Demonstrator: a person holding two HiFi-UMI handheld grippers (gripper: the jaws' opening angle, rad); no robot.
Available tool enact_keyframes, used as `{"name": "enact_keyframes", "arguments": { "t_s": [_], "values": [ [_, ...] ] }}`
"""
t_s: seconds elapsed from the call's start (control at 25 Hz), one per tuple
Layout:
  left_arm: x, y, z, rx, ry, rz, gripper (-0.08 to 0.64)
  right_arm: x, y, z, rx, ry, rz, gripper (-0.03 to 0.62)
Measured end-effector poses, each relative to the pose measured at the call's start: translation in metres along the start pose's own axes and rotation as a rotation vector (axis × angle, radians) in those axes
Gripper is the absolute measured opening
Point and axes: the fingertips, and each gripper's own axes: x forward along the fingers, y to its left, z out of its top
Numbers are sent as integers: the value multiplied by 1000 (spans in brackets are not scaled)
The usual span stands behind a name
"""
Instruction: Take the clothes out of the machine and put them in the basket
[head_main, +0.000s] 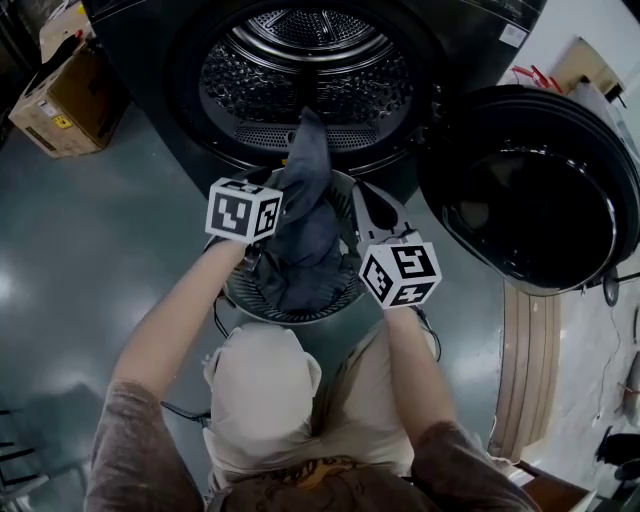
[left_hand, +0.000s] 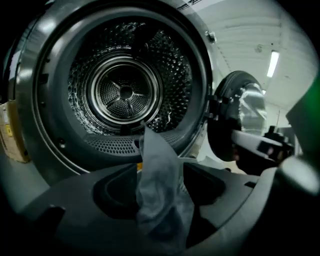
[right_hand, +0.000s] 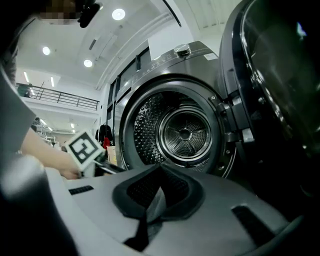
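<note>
Seen from the head view, the machine (head_main: 310, 60) fills twelve o'clock with its round door (head_main: 525, 190) swung open toward three o'clock. The dark mesh basket (head_main: 250, 295) sits on the floor at the centre, just below the drum mouth. A blue-grey garment (head_main: 305, 215) runs from the drum's lower lip down into the basket, most of it already heaped inside. The left gripper (left_hand: 160, 164) is released: its jaws stand apart, with the garment rising loosely between them. At the basket's three o'clock rim, the right gripper (right_hand: 161, 167) is clenched, tips meeting. A pale grey sliver shows behind the tips, and I cannot tell whether it is cloth. A cardboard box (head_main: 60, 100) rests at ten o'clock.
</note>
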Motion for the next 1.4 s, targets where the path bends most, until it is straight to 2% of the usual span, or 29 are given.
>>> {"name": "enact_keyframes", "arguments": {
  "t_s": [0.08, 0.16, 0.24, 0.32, 0.4, 0.44, 0.64, 0.8, 0.92, 0.96, 1.16, 1.4],
  "values": [
    [25, 14, 5, -10, 12, 45, 302, -2, 5, 2, -22, 3, 5, -5],
    [41, 19, 8, -27, 15, 55, 295, -6, 4, 3, -33, 4, 0, -5],
    [52, 16, 7, -42, 18, 45, 252, -8, -1, 4, -32, 4, -11, -5],
    [59, 13, 3, -49, 25, 44, 185, -10, -6, 3, -25, 5, -24, -5],
    [58, 11, -1, -55, 23, 46, 36, -10, -8, 2, -18, 6, -28, -5],
    [55, 8, -3, -55, 22, 32, 16, -9, -8, 2, -19, 7, -26, -5],
    [14, -33, -25, -23, 58, -120, 12, -3, -13, -4, -27, 14, -25, -5],
    [-29, -56, -48, -24, 121, -194, 15, -1, -11, -4, -13, 9, -16, -5],
    [-52, -65, -53, -19, 141, -230, 120, -1, -3, -4, -6, 25, 11, -5],
    [-58, -64, -50, -18, 135, -232, 127, 1, 0, -3, -5, 34, 24, -5],
    [-82, -39, 5, -15, 15, -185, 124, 15, 14, 20, 56, 64, 69, -5],
    [-144, -39, 107, 5, -37, -194, 130, 16, 48, 117, 92, 133, 109, -5]
  ]
}}
